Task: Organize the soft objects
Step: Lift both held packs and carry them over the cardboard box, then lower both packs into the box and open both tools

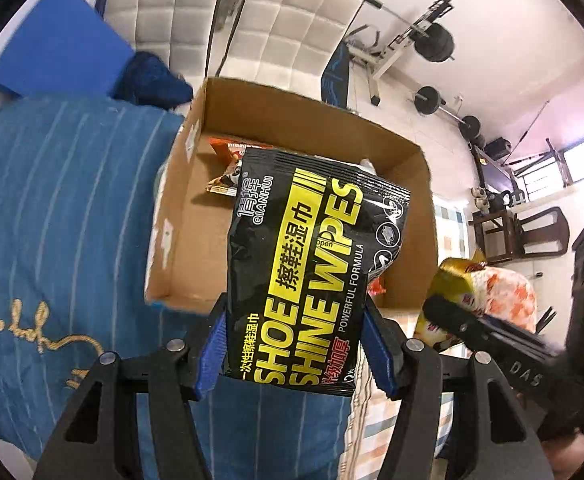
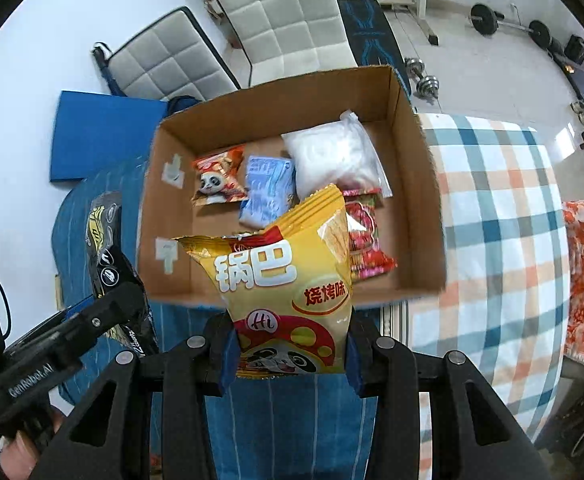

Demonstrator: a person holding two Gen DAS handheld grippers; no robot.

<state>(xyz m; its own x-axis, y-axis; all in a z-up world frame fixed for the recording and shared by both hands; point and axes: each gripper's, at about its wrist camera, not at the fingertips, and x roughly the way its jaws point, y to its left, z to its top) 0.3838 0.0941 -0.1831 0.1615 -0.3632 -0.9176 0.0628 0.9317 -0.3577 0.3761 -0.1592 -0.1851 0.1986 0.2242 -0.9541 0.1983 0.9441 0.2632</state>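
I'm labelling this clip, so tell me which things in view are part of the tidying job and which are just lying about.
Part of the job:
- shoe wipes pack, clamped in the left gripper
- yellow snack bag, clamped in the right gripper
- cardboard box, already holding four soft packets

Just lying about:
- barbell
- dumbbells
- white quilted cushions
- blue mat

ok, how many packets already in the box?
4 visible in the cardboard box: panda snack packet far left, blue packet beside it, white bag far right, red packet near right. Held packets may hide more.
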